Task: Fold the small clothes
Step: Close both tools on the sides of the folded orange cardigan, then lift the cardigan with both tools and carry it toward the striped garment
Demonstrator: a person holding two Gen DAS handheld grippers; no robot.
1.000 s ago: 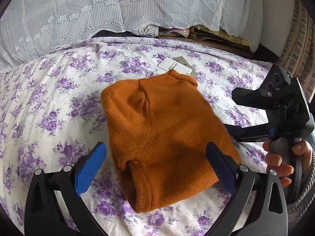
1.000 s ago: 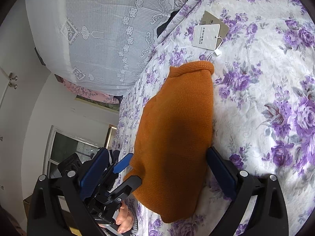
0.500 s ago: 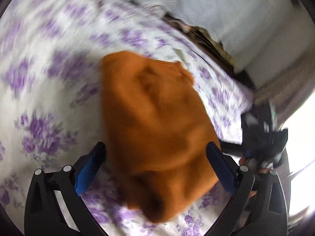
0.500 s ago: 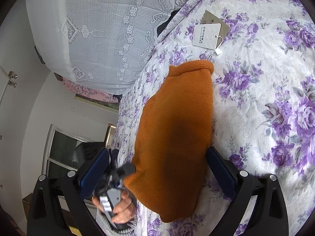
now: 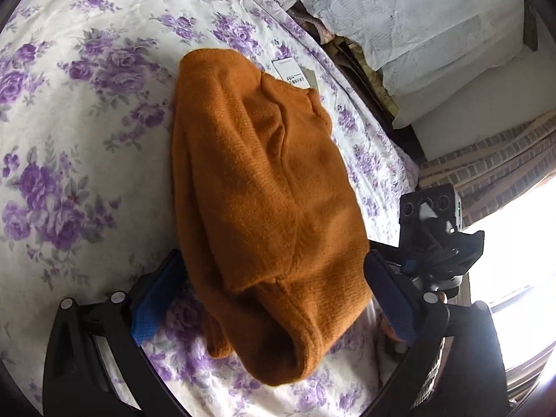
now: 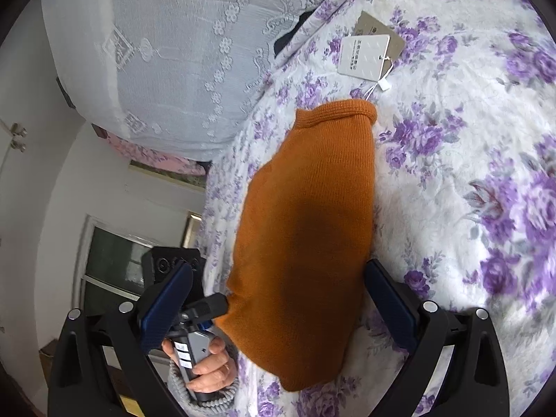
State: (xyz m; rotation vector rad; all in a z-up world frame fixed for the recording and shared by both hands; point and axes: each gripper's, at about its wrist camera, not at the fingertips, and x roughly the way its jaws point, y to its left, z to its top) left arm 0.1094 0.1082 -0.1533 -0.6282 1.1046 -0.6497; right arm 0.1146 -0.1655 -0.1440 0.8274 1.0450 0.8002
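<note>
Orange knit sweater (image 5: 264, 187) lies folded on floral bed (image 5: 69, 132), 2 paper tags (image 6: 365, 55) by collar. Left gripper (image 5: 274, 299) & right gripper (image 6: 278, 299) both spread wide, straddling hem end.

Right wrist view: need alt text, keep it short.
A folded burnt-orange knit sweater lies on a white bedsheet with purple flowers, between the open blue-padded fingers of the right gripper. White and tan paper hang tags lie beyond its collar; at lower left a hand holds the left gripper.
</note>
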